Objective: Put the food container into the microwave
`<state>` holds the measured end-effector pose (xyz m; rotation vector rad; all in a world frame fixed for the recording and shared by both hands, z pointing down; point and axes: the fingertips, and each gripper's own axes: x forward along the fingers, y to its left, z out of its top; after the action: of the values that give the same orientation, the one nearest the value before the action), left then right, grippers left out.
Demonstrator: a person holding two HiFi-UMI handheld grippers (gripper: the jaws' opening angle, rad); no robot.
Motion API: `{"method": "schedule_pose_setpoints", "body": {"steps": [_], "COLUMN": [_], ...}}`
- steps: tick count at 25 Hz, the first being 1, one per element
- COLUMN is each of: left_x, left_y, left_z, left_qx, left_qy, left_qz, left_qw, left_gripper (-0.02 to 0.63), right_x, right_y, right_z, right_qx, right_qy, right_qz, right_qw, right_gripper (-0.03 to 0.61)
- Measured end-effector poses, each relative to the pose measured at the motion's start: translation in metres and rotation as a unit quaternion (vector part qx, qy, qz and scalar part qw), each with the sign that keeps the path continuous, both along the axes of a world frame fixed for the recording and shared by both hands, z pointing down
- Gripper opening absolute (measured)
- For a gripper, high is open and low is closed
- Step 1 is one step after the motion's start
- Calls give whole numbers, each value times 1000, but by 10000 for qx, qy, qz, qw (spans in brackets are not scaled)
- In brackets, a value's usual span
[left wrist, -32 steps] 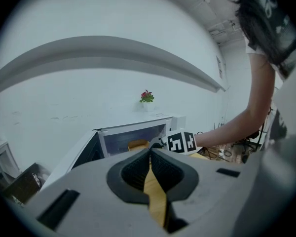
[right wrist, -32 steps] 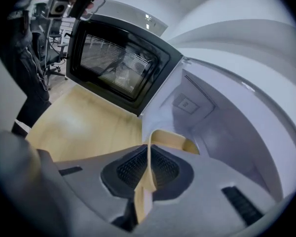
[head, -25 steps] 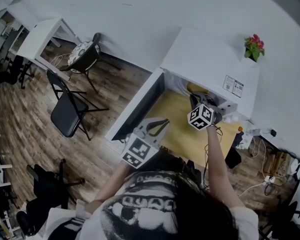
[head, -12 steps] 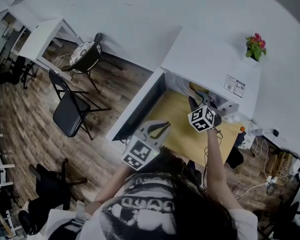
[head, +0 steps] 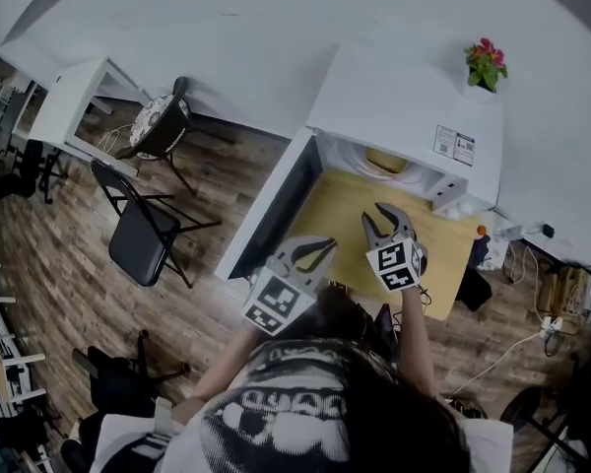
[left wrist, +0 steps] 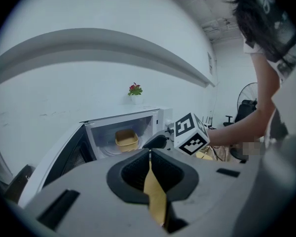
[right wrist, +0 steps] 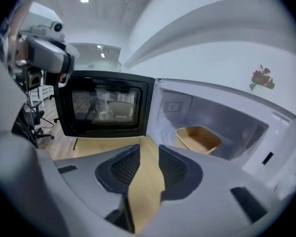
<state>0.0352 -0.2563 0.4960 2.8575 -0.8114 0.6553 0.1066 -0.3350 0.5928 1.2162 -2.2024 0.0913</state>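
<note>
The white microwave (head: 404,106) stands at the far end of the pale wooden worktop (head: 347,213), against the wall, with its door (head: 272,210) swung wide open to the left. The yellow food container (head: 385,162) sits inside the cavity on the floor of the oven, upright and apart from both tools. Seen from the right gripper view, the food container (right wrist: 198,138) lies to the right of centre in the lit cavity, and the dark glass door (right wrist: 106,105) stands open on the left above the worktop (right wrist: 103,144). The right tongs (head: 386,217) hang over the worktop just in front of the oven mouth, pointing toward it. In their own view the right tongs (right wrist: 149,149) have the jaws parted by a modest gap with nothing between them, only bare wood showing through. The left tongs (head: 315,249) are held nearer the person and further left, beside the open door. In their own view the left tongs (left wrist: 149,154) are empty and closed, the tips meeting and only a thin strip of worktop showing lower down. From there the food container (left wrist: 126,139) shows inside the microwave (left wrist: 160,116), with the right tool's marker cube (left wrist: 190,133) just to the right. A potted plant (head: 485,64) with red flowers stands on the far right corner of the oven's top. On the wooden floor to the left are a black folding chair (head: 143,239) and, further off, a round-seated chair (head: 160,121).
</note>
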Motion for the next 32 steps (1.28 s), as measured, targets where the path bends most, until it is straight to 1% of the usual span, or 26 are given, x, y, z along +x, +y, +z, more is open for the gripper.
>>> {"method": "schedule_pose_setpoints", "body": {"steps": [4,7,14,19,23,26,32], "left_x": [-6,-20,-61,-99,-125,-137,-149], "left_y": [21,38,78,113,139,152,169], "left_z": [0,-2,-5,1,7,10,10], "left_qx": [-2,14,60,-9,-77,-100,-92], "left_qy": [0,20,109,127,135,155,254], "left_qz": [243,353,439,448,476,519,592], "left_qw": [9997,9994,9990,9989,9987,9985,9979], "left_gripper": [11,11,11,11,11,11,11], "right_x": [-6,-18,-55,-92,-116,-129,-148], "right_y": [43,74,128,169,202,222,246], "right_z": [6,8,-10,-22,-25,-29,-43], "right_qx": [-232,-308,-162,-67,-66,-18,143], "right_qy": [-355,-442,-590,-877,-956,-973,-1040], "right_qz": [318,445,575,717,807,858,923], "right_qw": [9986,9976,9965,9935,9921,9916,9902], "right_gripper": [114,112,109,106,106,106,95]}}
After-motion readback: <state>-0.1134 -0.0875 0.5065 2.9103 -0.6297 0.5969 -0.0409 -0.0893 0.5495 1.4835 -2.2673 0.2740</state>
